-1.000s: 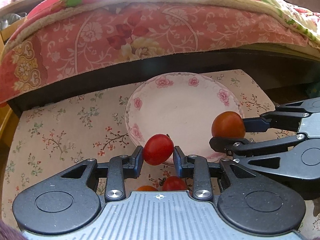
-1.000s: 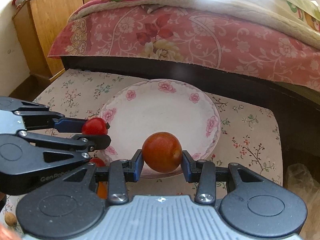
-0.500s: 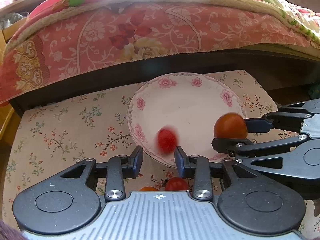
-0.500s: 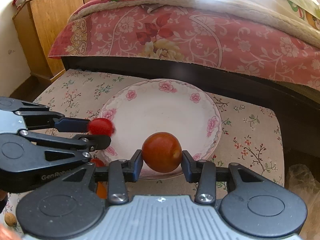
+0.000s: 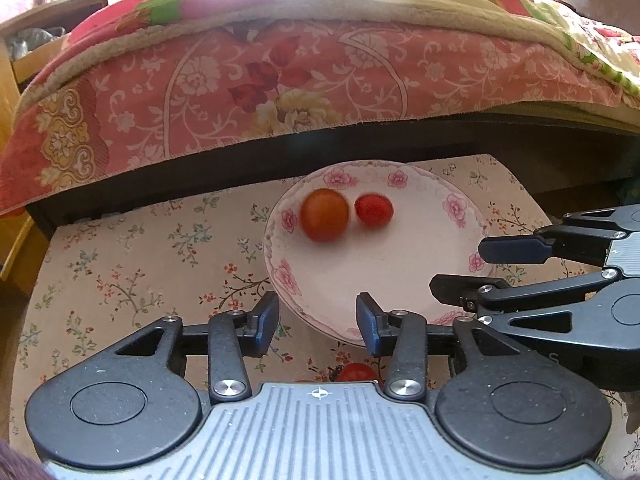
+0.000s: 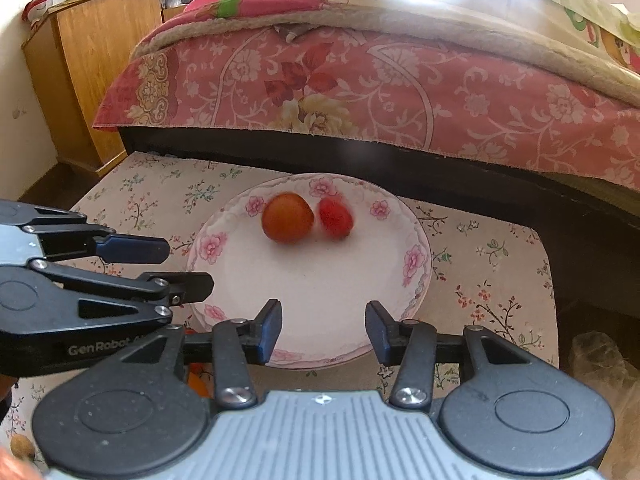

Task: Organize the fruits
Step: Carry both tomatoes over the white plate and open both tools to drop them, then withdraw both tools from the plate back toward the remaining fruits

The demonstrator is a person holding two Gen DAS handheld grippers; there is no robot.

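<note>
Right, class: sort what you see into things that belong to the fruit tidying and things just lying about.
Job: round orange tomato; small red tomato; white flower-rimmed plate; red tomato near the left tool.
Lying about: pink floral bedspread; wooden cabinet.

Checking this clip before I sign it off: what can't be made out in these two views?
- Fruit near the left gripper: left wrist view, its body hides all but a red top.
- Orange round tomato and small red tomato on the flowered white plate: blurred, contact unclear.
- Top of the bed: glare whites it out.
</note>
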